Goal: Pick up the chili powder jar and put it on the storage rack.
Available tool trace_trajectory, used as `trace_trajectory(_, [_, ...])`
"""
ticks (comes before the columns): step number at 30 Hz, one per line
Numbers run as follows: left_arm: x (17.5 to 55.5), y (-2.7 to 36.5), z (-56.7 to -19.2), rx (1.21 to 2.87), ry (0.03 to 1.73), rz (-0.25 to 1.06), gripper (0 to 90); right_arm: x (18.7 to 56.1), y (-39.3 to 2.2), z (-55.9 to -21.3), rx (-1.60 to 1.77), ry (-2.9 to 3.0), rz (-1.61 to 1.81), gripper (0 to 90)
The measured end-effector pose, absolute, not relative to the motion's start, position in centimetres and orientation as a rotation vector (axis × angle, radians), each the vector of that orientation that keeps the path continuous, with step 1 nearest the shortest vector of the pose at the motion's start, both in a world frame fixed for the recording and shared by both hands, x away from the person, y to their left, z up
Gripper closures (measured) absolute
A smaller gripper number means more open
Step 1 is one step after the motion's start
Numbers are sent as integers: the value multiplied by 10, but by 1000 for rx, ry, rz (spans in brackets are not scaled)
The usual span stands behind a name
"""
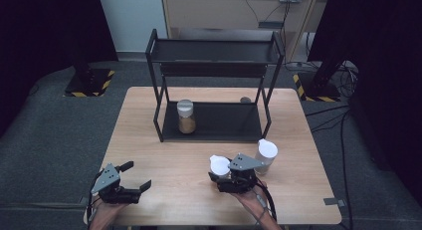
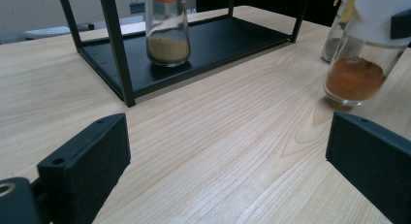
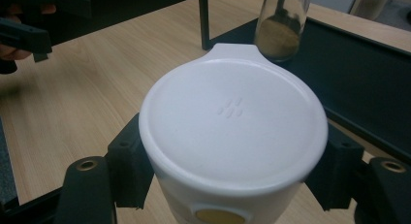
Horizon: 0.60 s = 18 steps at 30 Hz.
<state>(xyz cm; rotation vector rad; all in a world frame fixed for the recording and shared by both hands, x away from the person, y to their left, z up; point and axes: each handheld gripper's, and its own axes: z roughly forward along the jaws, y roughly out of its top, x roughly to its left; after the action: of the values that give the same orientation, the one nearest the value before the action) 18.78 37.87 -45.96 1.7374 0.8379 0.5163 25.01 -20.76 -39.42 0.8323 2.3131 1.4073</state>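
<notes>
My high view is dim, its upper corners black, while the desk (image 1: 164, 140) is evenly lit. Close up, the white lid (image 3: 232, 122) looks soft and slightly blurred.

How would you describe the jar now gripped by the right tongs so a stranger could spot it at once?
Start at the black shelf rack on the wooden table, then look to the near edge in front of it. Between the right tongs stands a white-capped jar; unlike its free-standing neighbour, it holds orange powder and is clamped.
</notes>
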Motion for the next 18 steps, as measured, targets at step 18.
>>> trace_trajectory(18, [188,379,-459,1742,837,513,12,286,-195,-354,818,2306,1403,306])
